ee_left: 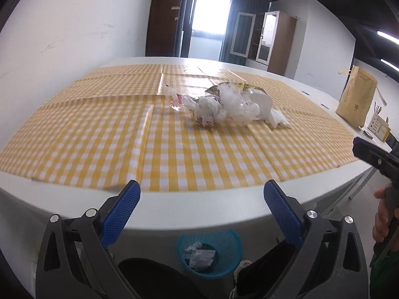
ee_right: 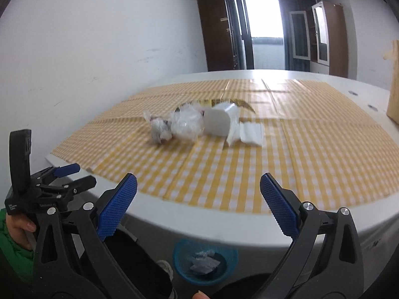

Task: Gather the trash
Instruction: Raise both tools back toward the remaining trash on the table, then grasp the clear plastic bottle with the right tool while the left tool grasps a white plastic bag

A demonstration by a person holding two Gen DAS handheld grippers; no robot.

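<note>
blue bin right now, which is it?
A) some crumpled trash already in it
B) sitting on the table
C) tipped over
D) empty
A: the blue bin stands upright on the floor below the table edge, with crumpled white scraps inside.

The left gripper [ee_left: 202,194] hangs above the near edge of the white desk [ee_left: 199,209], its blue jaws wide apart with nothing between them. A yellow checked cloth [ee_left: 199,154] covers the desk. A pile of trash [ee_left: 224,104] sits in the middle of it: crumpled plastic, wrappers and white paper. Below the desk edge stands a blue basket [ee_left: 224,244] with some trash inside. A brown paper bag [ee_left: 356,97] stands far right. The right gripper [ee_left: 369,154] shows at the right edge.
</note>
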